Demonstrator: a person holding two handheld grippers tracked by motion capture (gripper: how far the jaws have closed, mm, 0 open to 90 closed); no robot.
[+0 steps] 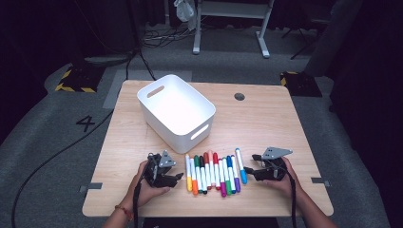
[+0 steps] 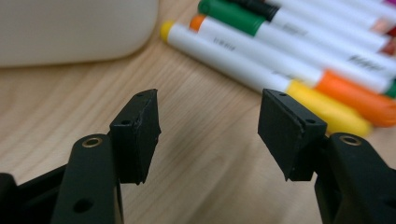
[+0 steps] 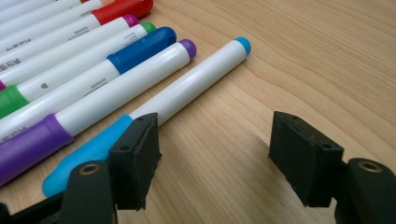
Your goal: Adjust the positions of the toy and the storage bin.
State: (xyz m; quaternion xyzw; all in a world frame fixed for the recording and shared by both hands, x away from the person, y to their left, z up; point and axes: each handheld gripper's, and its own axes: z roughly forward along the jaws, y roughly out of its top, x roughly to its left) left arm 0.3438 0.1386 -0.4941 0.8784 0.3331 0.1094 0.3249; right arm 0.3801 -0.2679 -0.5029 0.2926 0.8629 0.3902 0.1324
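Observation:
A row of several white markers (image 1: 214, 173) with coloured caps lies side by side near the table's front edge. My left gripper (image 1: 179, 175) rests on the wood just left of the row, jaws open and empty (image 2: 210, 135); the yellow-capped marker (image 2: 299, 88) lies just beyond its right jaw, apart from it. My right gripper (image 1: 252, 164) sits just right of the row, open (image 3: 215, 154), with bare wood between its jaws. The light-blue marker (image 3: 187, 88), the last of the row, runs past the outside of its left jaw.
A white plastic bin (image 1: 166, 130) with handle slots stands on the wooden table (image 1: 266, 118) behind the markers, left of centre; its wall (image 2: 70, 28) is close ahead of my left gripper. A small round dark spot (image 1: 239, 96) lies at the back right.

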